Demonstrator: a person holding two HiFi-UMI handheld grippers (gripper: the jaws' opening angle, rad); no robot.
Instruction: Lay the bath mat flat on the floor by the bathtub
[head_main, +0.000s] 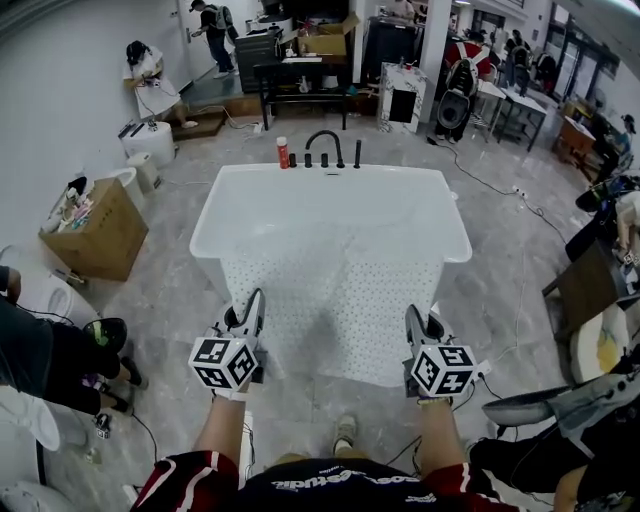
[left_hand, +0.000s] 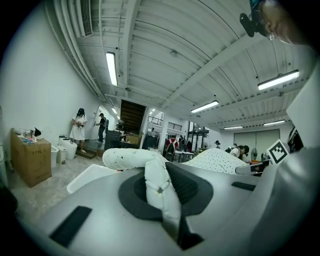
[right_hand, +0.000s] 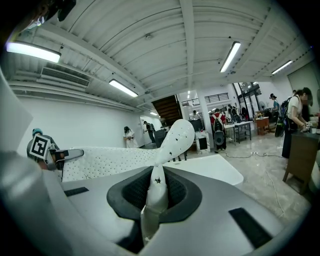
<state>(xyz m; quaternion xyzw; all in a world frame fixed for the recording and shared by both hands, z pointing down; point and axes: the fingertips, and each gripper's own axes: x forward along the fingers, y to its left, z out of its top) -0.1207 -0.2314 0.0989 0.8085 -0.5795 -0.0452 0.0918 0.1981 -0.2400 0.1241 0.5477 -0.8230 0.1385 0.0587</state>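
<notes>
One: Both of your grippers are clamped on the bath mat (head_main: 335, 310). The left gripper (head_main: 257, 298) pinches a fold at its near left corner and the right gripper (head_main: 412, 312) pinches the near right corner. Each pair of jaws is nearly together, with only the thin sheet between them.

Two: The mat hangs in the air between your hands, in front of the bathtub (head_main: 330, 205), and its far part reaches over the tub's near rim. You can't tell from above whether it rests on that rim.

One: Expect it to be soft and limp. It's a thin white sheet full of small holes. It curls into a roll just past your left jaws and flares up past your right. It's probably light, but it will sag and fold wherever you aren't holding it, and a rubbery surface may cling to itself.

Two: The corners are the right place to hold it. Keep your hands well apart so the near edge stays taut.

One: That held edge runs side to side, parallel with the tub's near rim, and the sheet spreads away from you. Its long axis looks to lie side to side too, along the tub, though the wide lens makes that a judgement.

Two: None of it is on the floor (head_main: 165, 300) yet.
</notes>
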